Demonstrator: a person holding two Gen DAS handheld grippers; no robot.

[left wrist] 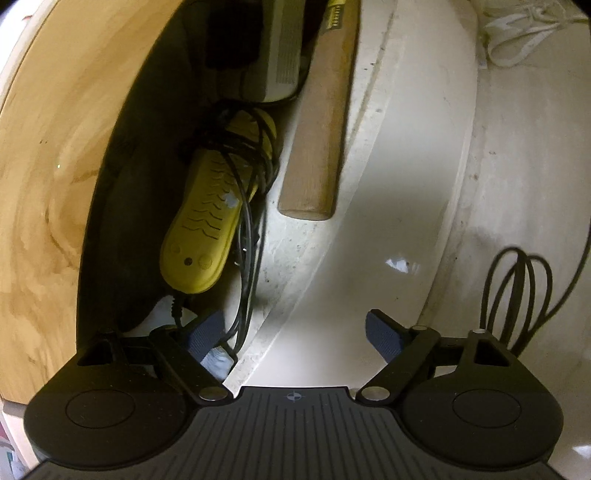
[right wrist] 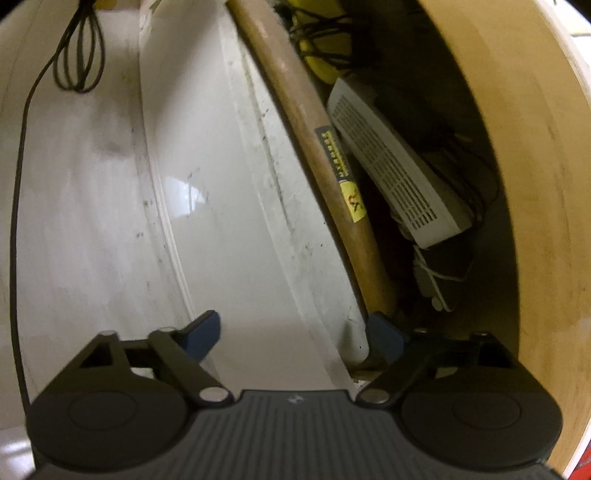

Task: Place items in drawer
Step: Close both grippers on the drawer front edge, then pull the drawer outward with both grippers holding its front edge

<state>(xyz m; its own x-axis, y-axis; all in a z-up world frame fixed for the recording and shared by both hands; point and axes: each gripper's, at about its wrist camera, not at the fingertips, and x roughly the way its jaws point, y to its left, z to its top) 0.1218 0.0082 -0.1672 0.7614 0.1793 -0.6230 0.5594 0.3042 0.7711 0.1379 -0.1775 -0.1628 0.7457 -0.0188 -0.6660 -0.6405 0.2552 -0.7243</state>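
Observation:
The white drawer front point(left wrist: 369, 221) runs up the middle of the left wrist view, and my open left gripper point(left wrist: 295, 338) straddles its top edge. Inside the drawer lie a wooden hammer handle point(left wrist: 321, 140), a yellow device point(left wrist: 210, 221) wrapped in black cable, and a white vented box point(left wrist: 284, 55). My right gripper point(right wrist: 297, 338) is also open and straddles the drawer front point(right wrist: 229, 221). The right wrist view shows the hammer handle point(right wrist: 314, 147) with a yellow sticker and the white vented box point(right wrist: 391, 170). Neither gripper holds anything.
A light wooden board point(left wrist: 48, 184) overhangs the drawer, and it shows at the right in the right wrist view point(right wrist: 535, 184). A looped black cable point(left wrist: 517, 288) hangs outside the drawer front, also in the right wrist view point(right wrist: 74, 55). White fabric straps point(left wrist: 517, 33) lie beyond.

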